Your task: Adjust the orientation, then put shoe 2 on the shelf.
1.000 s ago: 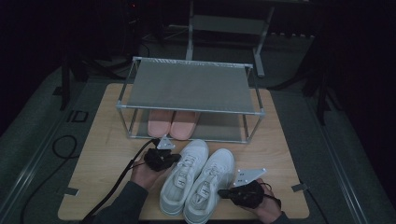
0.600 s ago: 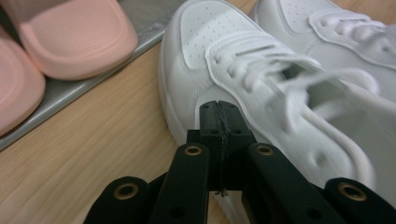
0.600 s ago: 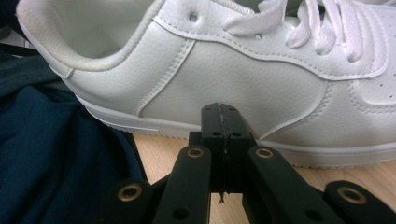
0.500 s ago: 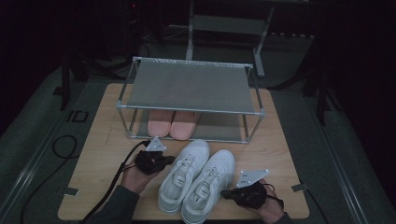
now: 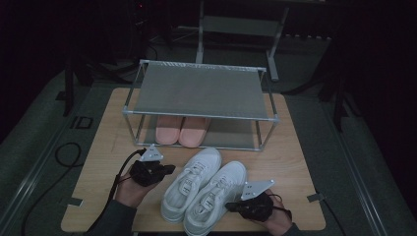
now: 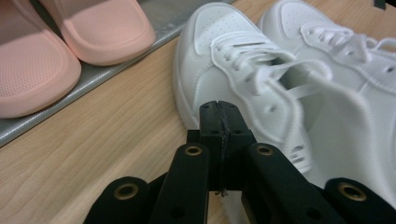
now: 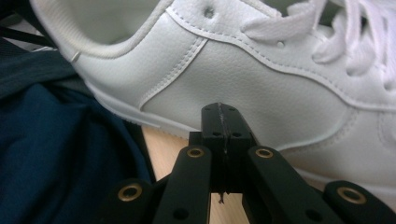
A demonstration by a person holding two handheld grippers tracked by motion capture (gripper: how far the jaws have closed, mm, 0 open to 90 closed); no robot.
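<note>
Two white sneakers lie side by side on the wooden board, toes toward the rack: the left sneaker [image 5: 189, 183] [image 6: 243, 79] and the right sneaker [image 5: 216, 198] [image 7: 261, 79]. My left gripper [image 5: 169, 169] [image 6: 219, 109] is shut and empty, its tip right at the left sneaker's outer side. My right gripper [image 5: 230, 206] [image 7: 223, 112] is also shut with nothing in it, its tip close against the right sneaker's outer side near the heel.
A metal two-tier shoe rack [image 5: 199, 91] stands at the back of the board, with a pair of pink slippers [image 5: 179, 129] [image 6: 70, 42] on its lower shelf. The wooden board [image 5: 103, 147] has bare room left and right of the sneakers. Cables trail off the left.
The left gripper has slid back toward the person and slightly left along the left sneaker. The right gripper has barely shifted. The sneakers appear to have moved a little toward the person.
</note>
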